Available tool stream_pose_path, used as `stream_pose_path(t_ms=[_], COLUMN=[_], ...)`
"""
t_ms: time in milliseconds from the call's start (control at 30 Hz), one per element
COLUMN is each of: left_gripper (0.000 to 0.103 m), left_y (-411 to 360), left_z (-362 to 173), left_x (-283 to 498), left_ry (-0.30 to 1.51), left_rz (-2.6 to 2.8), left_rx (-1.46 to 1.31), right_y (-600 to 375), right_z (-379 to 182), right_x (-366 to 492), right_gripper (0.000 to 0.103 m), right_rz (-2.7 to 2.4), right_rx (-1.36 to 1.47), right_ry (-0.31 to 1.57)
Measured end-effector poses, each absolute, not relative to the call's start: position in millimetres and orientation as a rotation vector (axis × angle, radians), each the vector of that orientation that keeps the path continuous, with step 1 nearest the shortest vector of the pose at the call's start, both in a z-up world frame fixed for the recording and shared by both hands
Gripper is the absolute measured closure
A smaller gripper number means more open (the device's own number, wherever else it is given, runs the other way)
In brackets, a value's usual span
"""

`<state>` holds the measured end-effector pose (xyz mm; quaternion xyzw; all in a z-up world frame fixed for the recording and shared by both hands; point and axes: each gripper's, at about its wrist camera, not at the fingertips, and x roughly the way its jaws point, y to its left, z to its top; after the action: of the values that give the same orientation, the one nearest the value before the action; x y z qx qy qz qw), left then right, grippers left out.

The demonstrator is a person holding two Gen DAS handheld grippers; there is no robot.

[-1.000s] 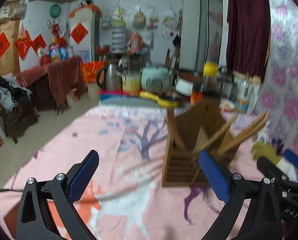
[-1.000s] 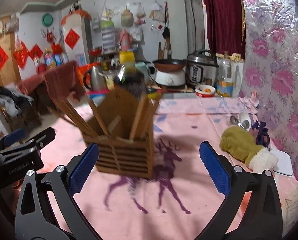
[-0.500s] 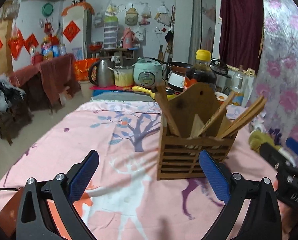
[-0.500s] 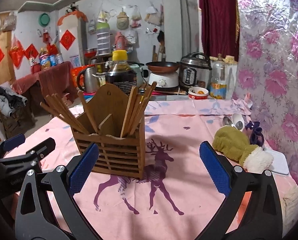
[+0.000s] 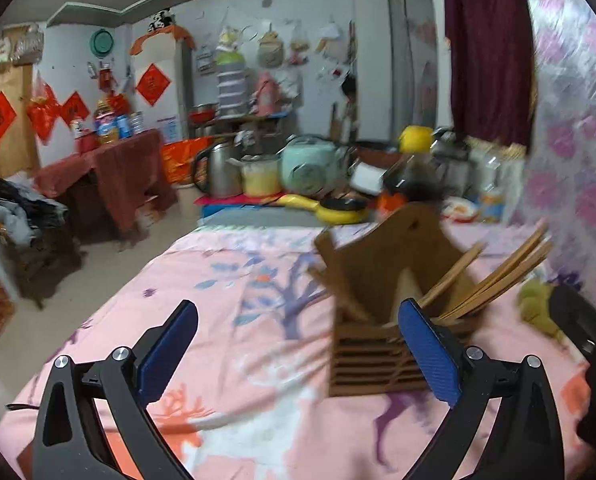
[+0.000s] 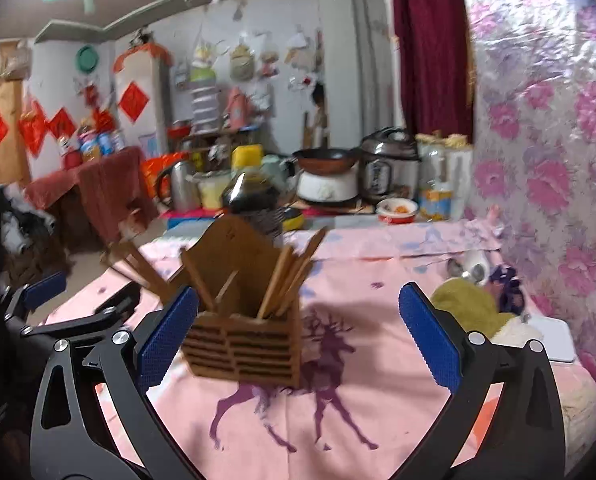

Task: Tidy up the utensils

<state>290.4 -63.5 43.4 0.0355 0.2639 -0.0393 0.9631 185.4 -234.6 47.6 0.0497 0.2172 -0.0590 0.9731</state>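
A wooden chopstick holder (image 6: pixel 244 344) stands on the pink deer tablecloth (image 6: pixel 377 420), with chopsticks (image 6: pixel 286 280) leaning out of it; the right gripper (image 6: pixel 298 344) is spread wide and holds nothing, near the holder; the left gripper (image 5: pixel 298 354) is spread wide too, empty, with the holder on its right; a green mitten (image 6: pixel 467 306) lies far right.

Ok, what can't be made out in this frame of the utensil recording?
- Wooden holder: its compartment floors, hidden by its own slatted walls in both views.
- Chopsticks: their count, smeared by motion blur in the left wrist view.
- Right gripper: mostly cut off by the left view's edge.
- Metal spoons: too small and blurred to count.
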Motion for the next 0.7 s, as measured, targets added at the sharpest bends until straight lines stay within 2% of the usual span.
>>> stream_pose_path(t_ms=[267,500,700], left_gripper=[0.005,0.005,0.005], left_y=[-59,-47,-49], left_z=[47,35,34], left_x=[276,280,273], left_ry=[0.460,0.545,0.531], left_rz=[-0.050,-0.090,-0.078], left_rx=[0.074,0.026,0.047], right_y=[-232,-235,-237], right_z=[47,36,27], right_x=[178,178,185], right_gripper=[0.006,0.006,0.006], right_rz=[-0.133,-0.150,-0.149], right_rx=[0.096,0.070,0.081], right_ry=[0.410,0.467,0.526])
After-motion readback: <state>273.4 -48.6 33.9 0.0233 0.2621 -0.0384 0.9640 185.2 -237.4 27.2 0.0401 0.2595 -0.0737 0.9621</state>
